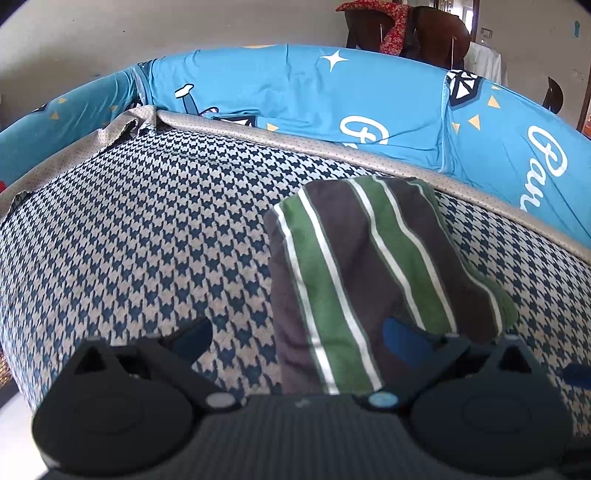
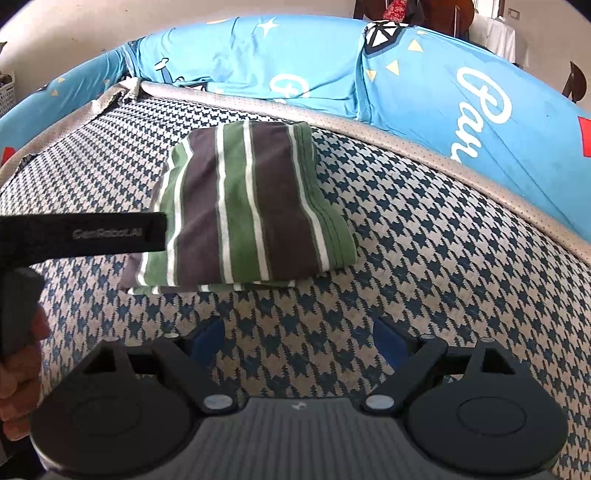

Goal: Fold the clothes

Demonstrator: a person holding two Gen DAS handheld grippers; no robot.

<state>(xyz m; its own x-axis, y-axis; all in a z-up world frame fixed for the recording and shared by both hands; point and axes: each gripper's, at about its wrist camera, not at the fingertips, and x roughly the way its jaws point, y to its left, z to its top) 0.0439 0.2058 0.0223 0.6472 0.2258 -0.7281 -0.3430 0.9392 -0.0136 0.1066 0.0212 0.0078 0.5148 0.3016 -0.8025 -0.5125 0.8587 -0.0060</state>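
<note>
Quantities: one folded striped garment, centre frame; two grippers (one per hand); one houndstooth cushion; one blue printed cover, upper frame.

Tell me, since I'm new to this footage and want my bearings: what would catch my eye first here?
First, the folded striped garment, green, dark and white, lying on the houndstooth cover in mid-frame. Behind it runs a bright blue printed cushion along the far edge. In the foreground the right gripper stands open over bare cover, and the left gripper is open at the garment's near end.

pale wall, houndstooth bed, blue cushions
</note>
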